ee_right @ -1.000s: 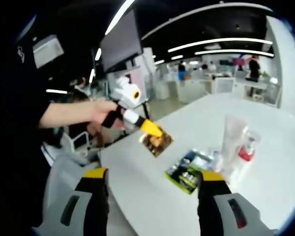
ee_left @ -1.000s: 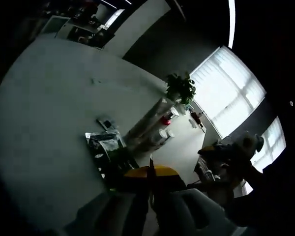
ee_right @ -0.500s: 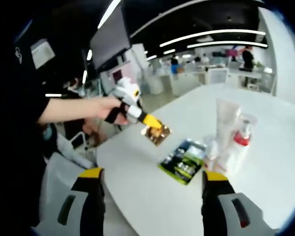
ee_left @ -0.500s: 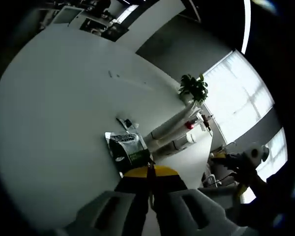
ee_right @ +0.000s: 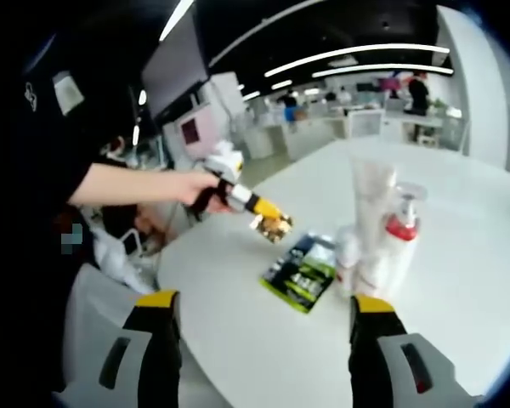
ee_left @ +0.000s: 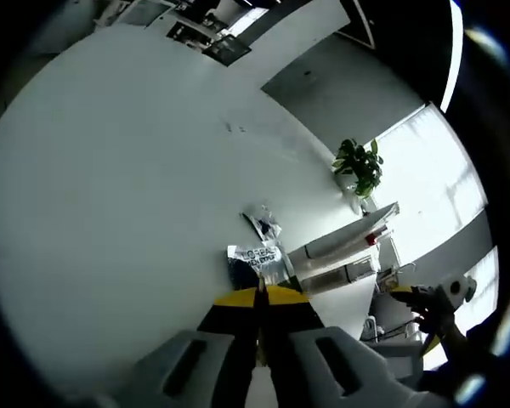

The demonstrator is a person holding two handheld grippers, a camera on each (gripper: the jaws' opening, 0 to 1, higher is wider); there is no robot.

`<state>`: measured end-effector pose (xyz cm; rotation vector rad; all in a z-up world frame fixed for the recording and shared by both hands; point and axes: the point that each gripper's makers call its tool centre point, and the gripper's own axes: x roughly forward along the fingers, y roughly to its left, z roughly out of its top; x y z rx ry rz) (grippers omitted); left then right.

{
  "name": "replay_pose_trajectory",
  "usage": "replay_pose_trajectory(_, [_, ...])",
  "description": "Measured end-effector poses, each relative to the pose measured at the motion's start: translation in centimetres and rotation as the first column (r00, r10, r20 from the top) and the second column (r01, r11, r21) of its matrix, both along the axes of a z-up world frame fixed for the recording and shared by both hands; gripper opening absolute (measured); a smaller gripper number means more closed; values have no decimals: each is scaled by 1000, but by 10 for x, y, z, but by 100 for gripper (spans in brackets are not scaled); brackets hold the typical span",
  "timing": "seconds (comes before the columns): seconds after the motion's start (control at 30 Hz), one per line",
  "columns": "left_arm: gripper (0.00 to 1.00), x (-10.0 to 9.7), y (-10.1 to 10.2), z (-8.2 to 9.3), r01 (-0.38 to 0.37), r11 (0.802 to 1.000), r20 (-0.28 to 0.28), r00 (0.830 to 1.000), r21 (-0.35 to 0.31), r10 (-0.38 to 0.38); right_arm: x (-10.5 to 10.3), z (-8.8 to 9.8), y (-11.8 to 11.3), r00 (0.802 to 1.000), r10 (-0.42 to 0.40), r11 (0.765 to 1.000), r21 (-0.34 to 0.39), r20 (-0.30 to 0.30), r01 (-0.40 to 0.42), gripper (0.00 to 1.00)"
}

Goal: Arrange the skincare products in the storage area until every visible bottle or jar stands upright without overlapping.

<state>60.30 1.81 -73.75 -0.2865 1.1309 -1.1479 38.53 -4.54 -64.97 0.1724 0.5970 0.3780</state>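
In the right gripper view, the right gripper (ee_right: 259, 340) is seen nearest, its yellow-tipped fingers spread wide apart with nothing between them, held above the near edge of the white round tabletop (ee_right: 459, 255). Beyond it, a flat green-and-black sachet (ee_right: 301, 273) lies on the tabletop. Just beside the sachet, a tall translucent squeeze tube (ee_right: 370, 204) and a white pump bottle with a red collar (ee_right: 397, 238) are stood upright, close together; whether they touch cannot be told. A small white jar or bottle (ee_right: 347, 248) appears in front of them.

Farther off, the left gripper (ee_right: 257, 206) is held by a person's hand (ee_right: 180, 185). A small gold-brown packet (ee_right: 272, 225) is seen at its fingertips, and in the left gripper view the fingers are pressed together, apparently clenched on it, though the packet itself is hidden there.

The thin packet could slip from the pinch if it is swung quickly. If it is set down carelessly near the cluster, the upright tube could be knocked over, or the packet could be laid overlapping the sachet.
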Motion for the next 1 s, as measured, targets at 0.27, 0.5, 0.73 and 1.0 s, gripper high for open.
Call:
replay_pose_trajectory(0.27, [0,15,3,-26,-20,998,-38,999,57,22,1,-3,-2,1000,2,1000,-4,-17,-2,78])
replay_pose_trajectory(0.5, [0,17,2,-30,-29,997,-54,998,67,33,4,-3,-3,1000,4,1000,-2,-18,-4,78])
replay_pose_trajectory(0.73, [0,17,-4,-32,-43,997,-81,996,62,48,4,-4,-2,1000,10,1000,1,-24,-10,77])
replay_pose_trajectory(1.0, [2,16,-6,-37,-30,996,-70,997,87,36,4,-4,-2,1000,12,1000,6,-24,-12,76])
